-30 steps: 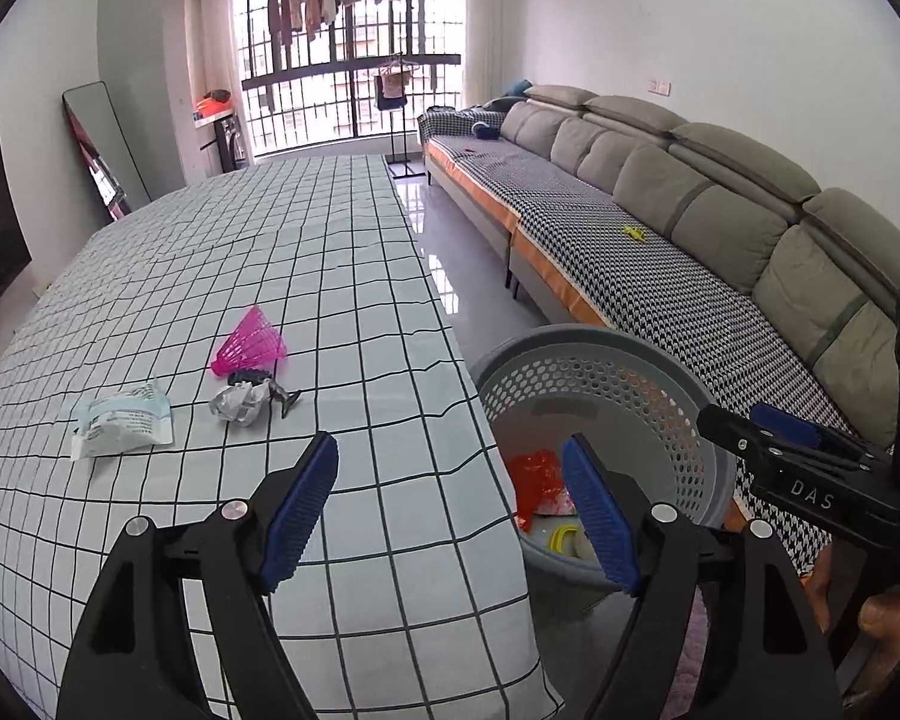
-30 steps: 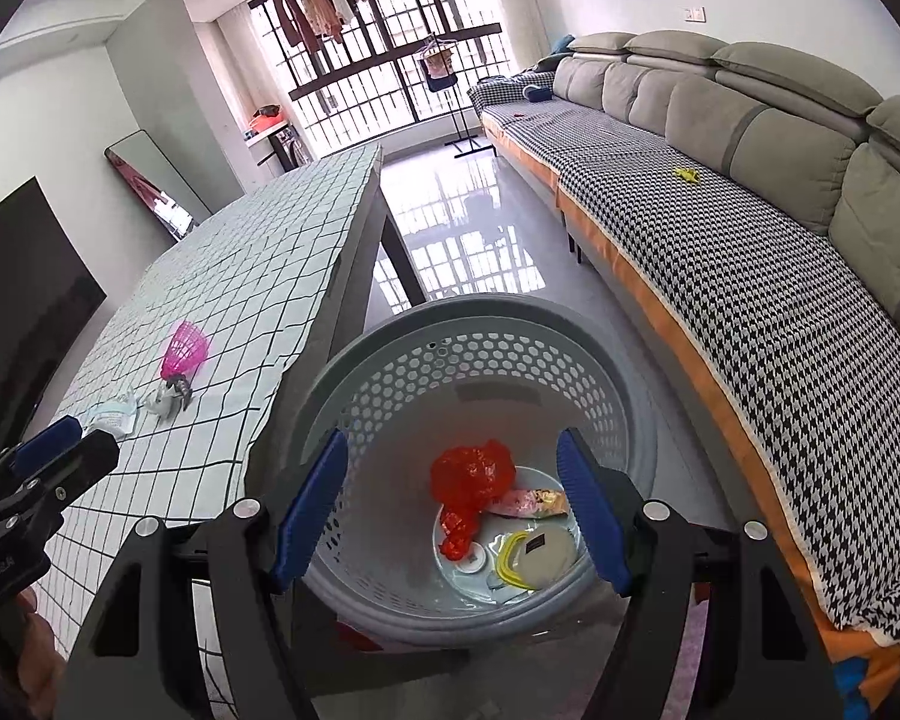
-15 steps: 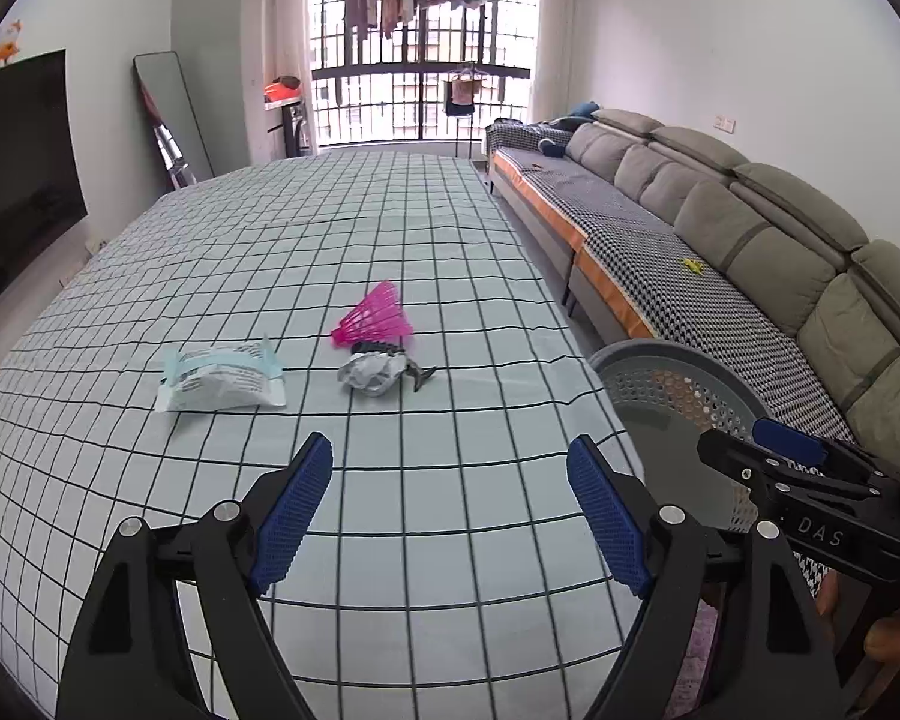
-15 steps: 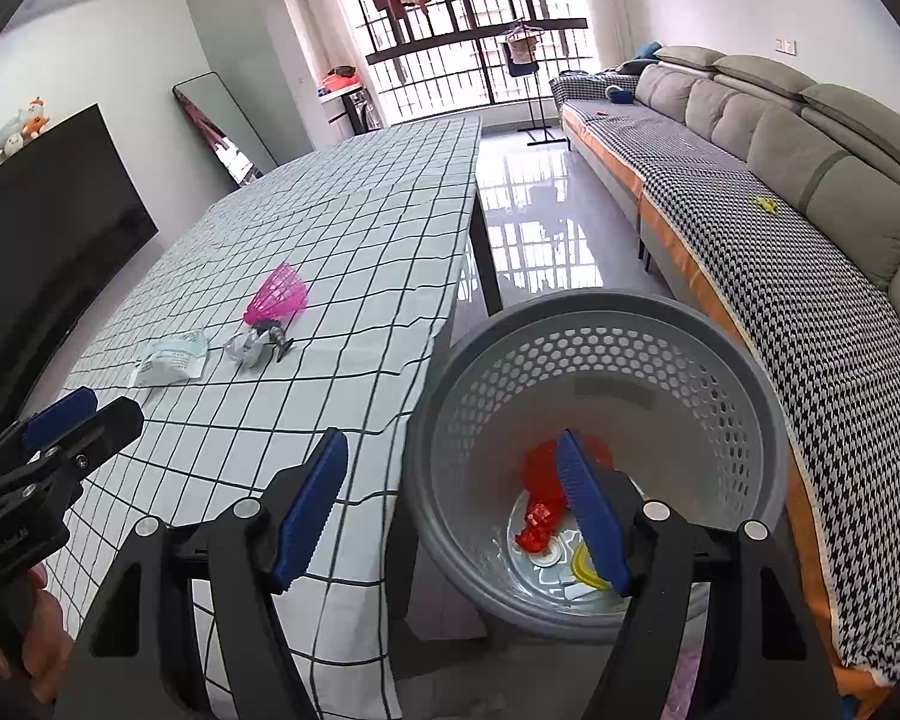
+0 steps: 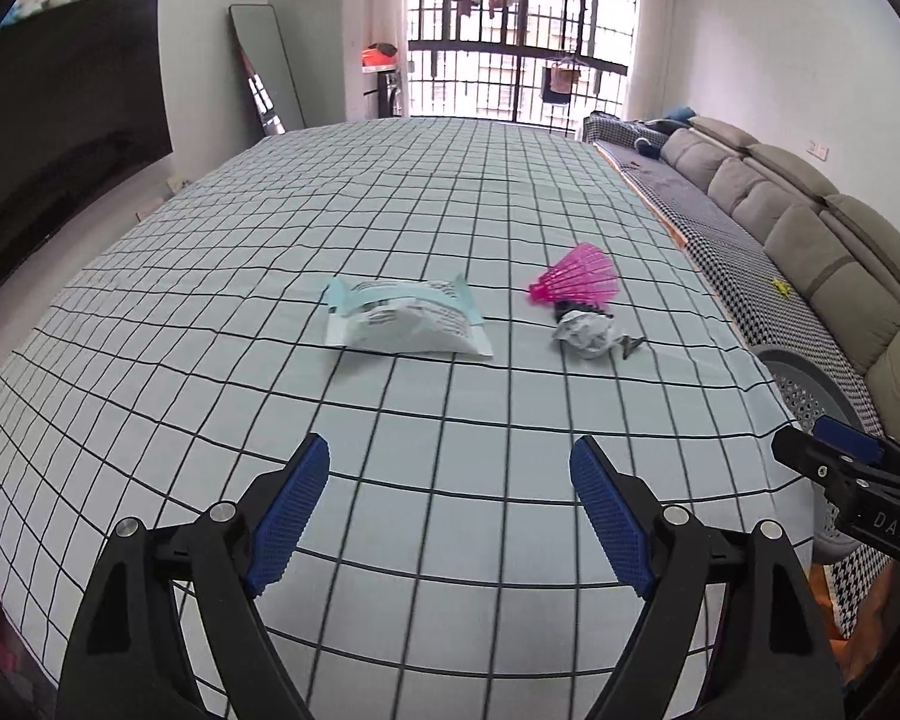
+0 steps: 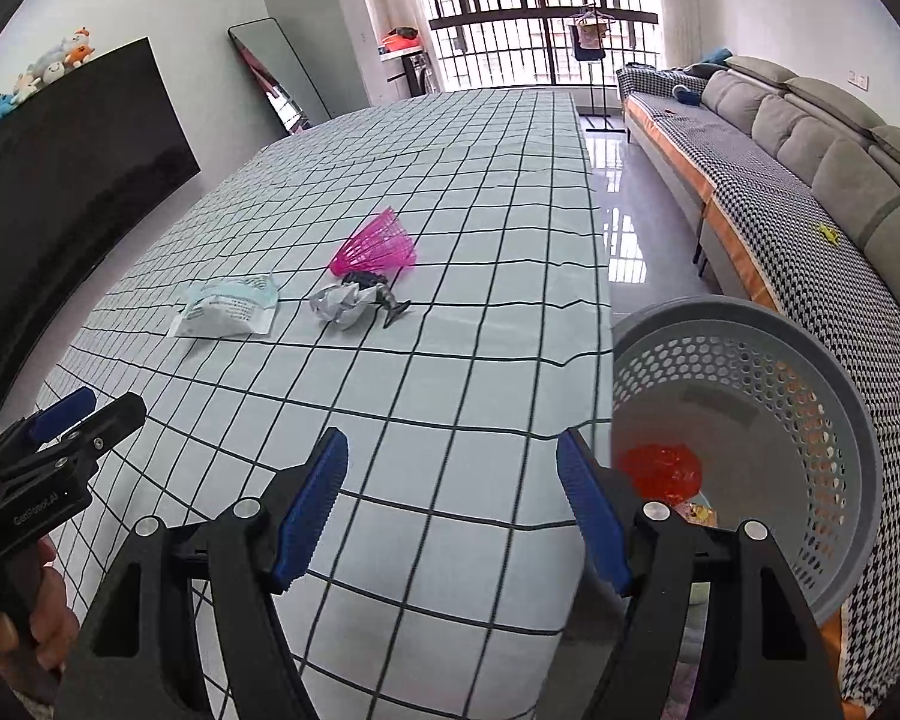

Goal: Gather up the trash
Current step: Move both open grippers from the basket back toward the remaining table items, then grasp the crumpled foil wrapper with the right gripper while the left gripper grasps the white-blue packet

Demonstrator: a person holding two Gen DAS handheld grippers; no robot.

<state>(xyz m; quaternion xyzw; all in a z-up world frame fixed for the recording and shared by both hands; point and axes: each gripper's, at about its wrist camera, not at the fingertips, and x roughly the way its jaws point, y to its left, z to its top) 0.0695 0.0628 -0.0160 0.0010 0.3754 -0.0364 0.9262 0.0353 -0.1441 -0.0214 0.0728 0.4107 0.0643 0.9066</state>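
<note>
On the checked tablecloth (image 5: 210, 360) lie a pale blue-and-white wrapper (image 5: 405, 321), a pink shuttlecock (image 5: 576, 279) and a crumpled grey paper ball (image 5: 588, 333) with a small dark piece beside it. The same wrapper (image 6: 228, 309), shuttlecock (image 6: 378, 243) and paper ball (image 6: 342, 303) show in the right wrist view. My left gripper (image 5: 450, 504) is open and empty over the near table, short of the wrapper. My right gripper (image 6: 453, 498) is open and empty over the table's near right corner. A grey perforated basket (image 6: 810, 420) beside the table holds red trash (image 6: 663, 471).
A long grey sofa (image 6: 810, 138) with a houndstooth cover runs along the right wall. A dark TV (image 5: 60, 120) and a leaning mirror (image 5: 267, 84) stand at the left. The basket rim (image 5: 792, 369) sits off the table's right edge.
Both grippers have swung left, away from the basket and toward the table. The trash items now sit nearer the centre of both views. Both grippers stay open.
</note>
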